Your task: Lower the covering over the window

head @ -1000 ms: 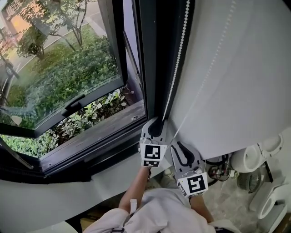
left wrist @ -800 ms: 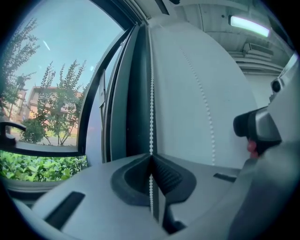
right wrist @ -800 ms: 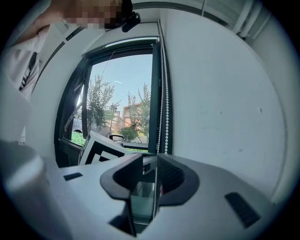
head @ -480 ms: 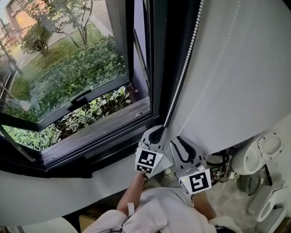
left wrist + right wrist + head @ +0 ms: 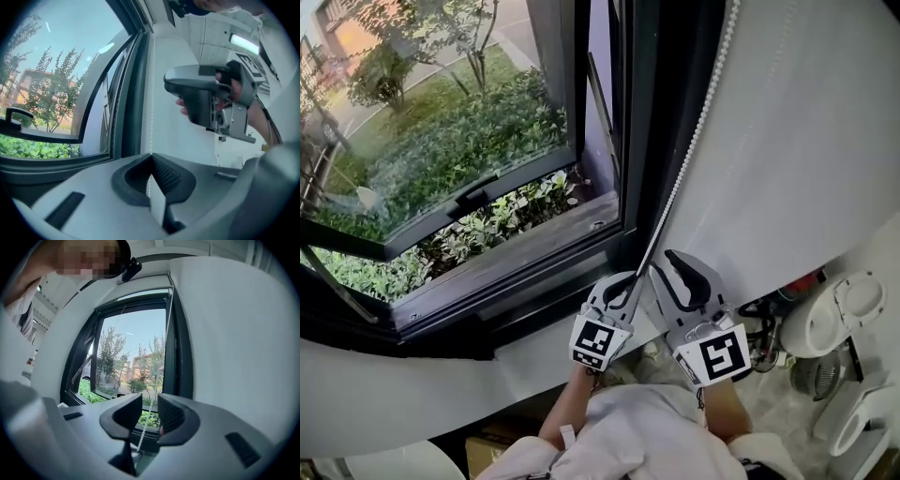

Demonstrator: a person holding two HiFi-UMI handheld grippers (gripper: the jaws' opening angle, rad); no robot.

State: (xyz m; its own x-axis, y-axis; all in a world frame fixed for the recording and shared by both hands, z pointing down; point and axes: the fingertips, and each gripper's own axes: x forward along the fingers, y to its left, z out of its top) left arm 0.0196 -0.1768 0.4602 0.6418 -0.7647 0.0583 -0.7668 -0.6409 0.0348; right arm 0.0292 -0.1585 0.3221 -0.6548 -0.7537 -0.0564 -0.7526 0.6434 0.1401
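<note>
A white bead chain hangs along the dark window frame, beside a white wall. In the head view my left gripper is shut on the chain low down, near the sill. In the left gripper view its jaws pinch the chain. My right gripper sits just right of it and slightly higher. Its jaws are opening, and the chain runs loose between the right gripper's pads. The right gripper also shows in the left gripper view. The covering itself is not plainly visible.
The window sash is tilted open outward over green shrubs. A dark sill and a white ledge lie below. White round fixtures and cables sit on the floor at the lower right.
The left gripper's jaws have closed on the bead chain and it has come down towards the sill. The right gripper now sits higher than the left.
</note>
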